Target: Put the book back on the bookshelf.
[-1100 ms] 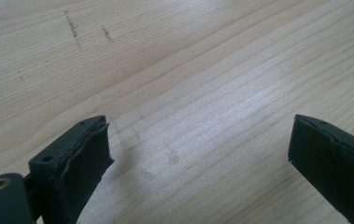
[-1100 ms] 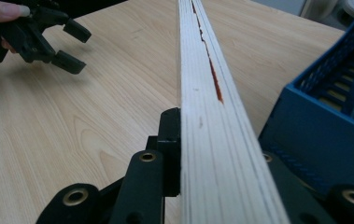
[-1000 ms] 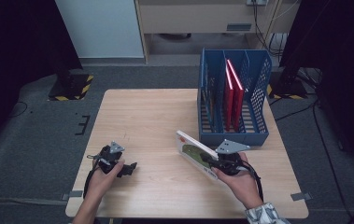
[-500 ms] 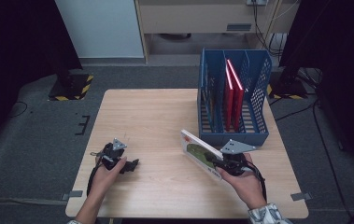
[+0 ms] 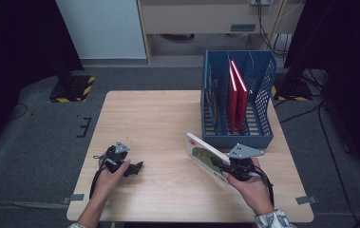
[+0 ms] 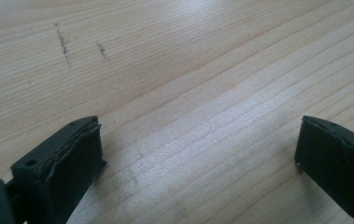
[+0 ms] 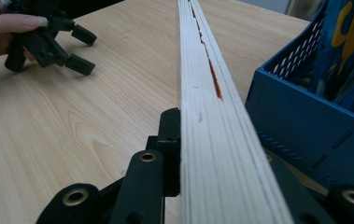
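The right gripper (image 5: 225,167) is clamped on a thin book (image 5: 207,157), which is held up on edge above the table (image 5: 158,118), near right of centre, just in front of the rack (image 5: 237,137). In the right gripper view the book's page edge (image 7: 212,116) runs straight away between the two black jaws, one pressed flat against its left side. The book's cover shows white with a green patch, and its far end points up and left, toward the table's middle.

The left gripper (image 5: 135,167) is low over the near left of the table, held in the left hand (image 5: 113,173). Its jaws stand wide apart and have just been opening; the left gripper view shows bare wood between them. In the right gripper view this gripper (image 7: 79,49) is seen at far left, with nothing between its pads.

The rack is a blue mesh file box with upright dividers, standing at the far right of the table. Two red books (image 5: 237,92) stand on edge in a middle slot, leaning slightly right. A darker book with a picture cover (image 5: 212,102) stands in the slot to their left; its blue and yellow cover shows in the right gripper view (image 7: 347,46).

Compared with a second ago, the held book and the right hand (image 5: 251,185) sit a little nearer and further right. The left hand has barely shifted. The rack and its books are unchanged.
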The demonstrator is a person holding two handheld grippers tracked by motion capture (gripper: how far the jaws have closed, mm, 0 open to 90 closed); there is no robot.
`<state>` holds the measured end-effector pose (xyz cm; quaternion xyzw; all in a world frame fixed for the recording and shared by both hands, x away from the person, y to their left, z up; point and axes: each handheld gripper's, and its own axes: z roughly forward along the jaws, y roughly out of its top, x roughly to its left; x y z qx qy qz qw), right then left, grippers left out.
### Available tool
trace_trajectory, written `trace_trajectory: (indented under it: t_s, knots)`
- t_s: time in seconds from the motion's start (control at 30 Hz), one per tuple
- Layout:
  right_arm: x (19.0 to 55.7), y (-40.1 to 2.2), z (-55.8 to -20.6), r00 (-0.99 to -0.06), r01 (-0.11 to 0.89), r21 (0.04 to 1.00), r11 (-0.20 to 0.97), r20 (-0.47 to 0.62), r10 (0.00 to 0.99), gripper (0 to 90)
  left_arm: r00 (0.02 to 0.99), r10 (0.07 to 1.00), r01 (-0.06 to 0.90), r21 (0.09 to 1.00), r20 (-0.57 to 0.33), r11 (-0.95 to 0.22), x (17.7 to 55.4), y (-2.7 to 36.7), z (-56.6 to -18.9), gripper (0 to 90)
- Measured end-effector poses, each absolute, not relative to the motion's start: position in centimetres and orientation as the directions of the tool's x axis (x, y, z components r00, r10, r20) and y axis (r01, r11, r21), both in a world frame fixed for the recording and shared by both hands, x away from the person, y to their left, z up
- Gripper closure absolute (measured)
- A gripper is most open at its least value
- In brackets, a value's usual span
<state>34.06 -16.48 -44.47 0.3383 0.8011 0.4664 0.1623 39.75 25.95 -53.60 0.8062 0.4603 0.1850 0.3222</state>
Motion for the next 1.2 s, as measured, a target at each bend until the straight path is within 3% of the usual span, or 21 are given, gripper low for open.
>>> trace_trajectory:
  t_s: [1.2]
  knots:
    - [32.7,-19.4,-38.2,-0.697,0.371,0.882,0.29,0.058,0.715,75.5,0.499,0.867,0.621,0.696,0.002,-0.36,39.7,25.9,-53.7,0.0]
